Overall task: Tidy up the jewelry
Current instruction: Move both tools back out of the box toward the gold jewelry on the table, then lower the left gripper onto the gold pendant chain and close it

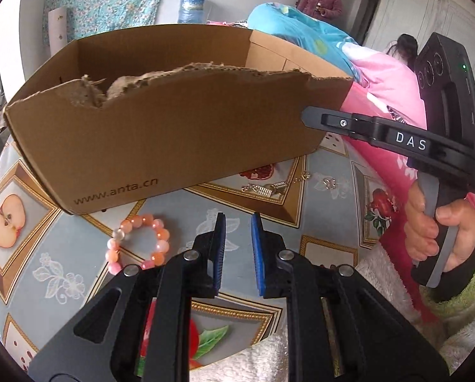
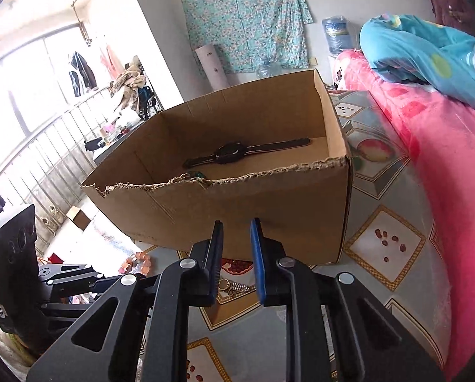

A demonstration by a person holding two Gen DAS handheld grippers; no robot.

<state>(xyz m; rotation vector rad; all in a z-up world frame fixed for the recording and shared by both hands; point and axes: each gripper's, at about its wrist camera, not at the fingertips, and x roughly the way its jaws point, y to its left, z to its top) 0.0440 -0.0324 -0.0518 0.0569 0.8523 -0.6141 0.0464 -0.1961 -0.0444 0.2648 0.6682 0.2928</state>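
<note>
A brown cardboard box (image 1: 161, 133) with a torn front rim stands on the fruit-print tablecloth (image 1: 40, 254). A black wristwatch (image 2: 234, 153) lies flat inside the box (image 2: 237, 210). In front of the box lie an orange-pink bead bracelet (image 1: 138, 242) and a silver chain piece (image 1: 269, 187). My left gripper (image 1: 237, 221) hovers just right of the bracelet, jaws slightly apart and empty. My right gripper (image 2: 237, 226) points at the box's front wall, jaws narrowly apart with nothing between them. The silver piece (image 2: 232, 286) lies below it, and the bracelet (image 2: 138, 262) sits to its left.
A hand (image 1: 428, 235) holds the right gripper (image 1: 309, 116) at the box's right corner. A pink bedspread (image 2: 444, 159) and blue quilt (image 2: 422, 51) border the cloth on the right. A person (image 1: 323, 0) stands at the back by a door. A metal railing (image 2: 46, 159) is far left.
</note>
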